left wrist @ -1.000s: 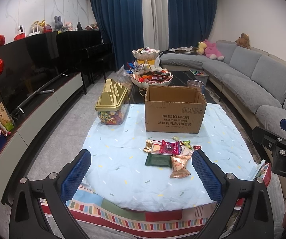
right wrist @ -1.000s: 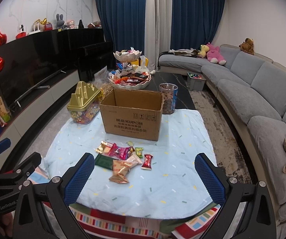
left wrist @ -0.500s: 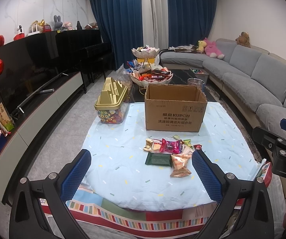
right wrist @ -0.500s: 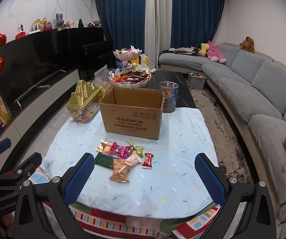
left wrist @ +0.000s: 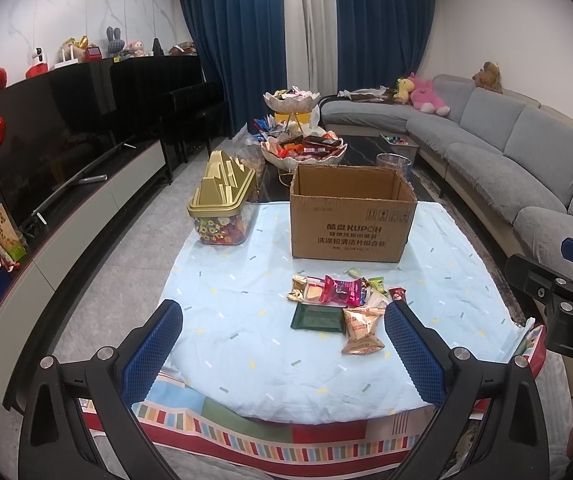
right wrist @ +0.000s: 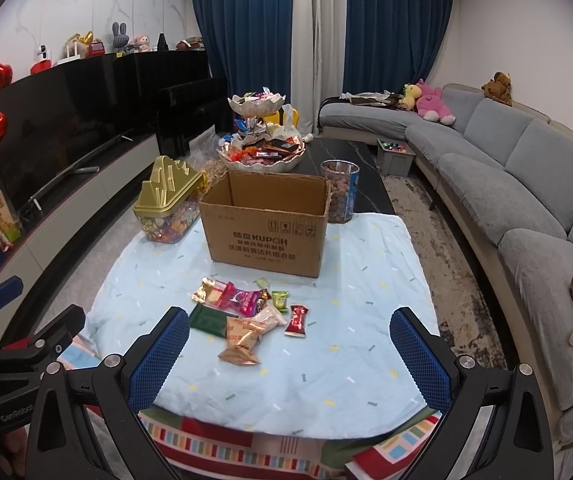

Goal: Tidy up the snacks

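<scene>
A pile of wrapped snacks (left wrist: 342, 304) lies on the light blue cloth (left wrist: 246, 320), with a dark green bar, a pink packet and an orange pouch; it also shows in the right wrist view (right wrist: 246, 312). An open cardboard box (left wrist: 350, 216) stands upright behind the pile, also in the right wrist view (right wrist: 266, 220). My left gripper (left wrist: 282, 350) is open and empty, held near the table's front edge. My right gripper (right wrist: 290, 356) is open and empty, beside it on the right.
A gold-lidded candy jar (left wrist: 222, 208) stands left of the box. A clear tub of nuts (right wrist: 340, 190) stands behind the box on the right. A tiered snack bowl (left wrist: 302, 144) sits further back. A grey sofa (right wrist: 526, 184) runs along the right, a TV cabinet (left wrist: 66, 208) along the left.
Both grippers have edged slightly forward toward the table. Nothing was taken hold of or let go.
</scene>
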Available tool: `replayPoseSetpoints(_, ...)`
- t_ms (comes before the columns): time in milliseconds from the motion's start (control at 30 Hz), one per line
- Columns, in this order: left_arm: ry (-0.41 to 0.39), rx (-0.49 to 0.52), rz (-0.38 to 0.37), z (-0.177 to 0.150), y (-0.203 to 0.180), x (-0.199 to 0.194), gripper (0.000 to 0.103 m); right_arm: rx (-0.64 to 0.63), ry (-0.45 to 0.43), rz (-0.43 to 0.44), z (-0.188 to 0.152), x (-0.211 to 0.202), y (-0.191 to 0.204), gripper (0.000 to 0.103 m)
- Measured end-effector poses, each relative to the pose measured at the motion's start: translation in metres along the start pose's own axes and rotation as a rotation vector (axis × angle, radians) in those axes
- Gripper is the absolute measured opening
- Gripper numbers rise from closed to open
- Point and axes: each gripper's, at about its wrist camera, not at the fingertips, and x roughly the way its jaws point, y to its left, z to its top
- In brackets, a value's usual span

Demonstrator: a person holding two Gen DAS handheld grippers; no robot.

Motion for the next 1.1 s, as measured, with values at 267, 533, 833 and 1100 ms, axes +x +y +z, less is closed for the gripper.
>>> replayPoseSetpoints(267, 0.002, 0.002, 0.003, -0.004, 0.0, 0.005, 0.103, -0.005, 0.018, 0.006, -0.003, 0.012, 0.0, 0.102)
replayPoseSetpoints(533, 0.027, 0.023, 0.008, -0.018, 0.001, 0.034, 0.103, -0.031, 0.051, 0.026, -0.007, 0.04, 0.008, 0.102)
replayPoseSetpoints(833, 0.097, 0.06, -0.02, -0.022, 0.0, 0.079, 0.103, -0.061, 0.119, 0.033, -0.011, 0.078, 0.018, 0.102)
replayPoseSetpoints(1100, 0.129, 0.075, -0.029, -0.023, -0.004, 0.112, 0.103, -0.061, 0.176, 0.036, -0.016, 0.111, 0.019, 0.102)
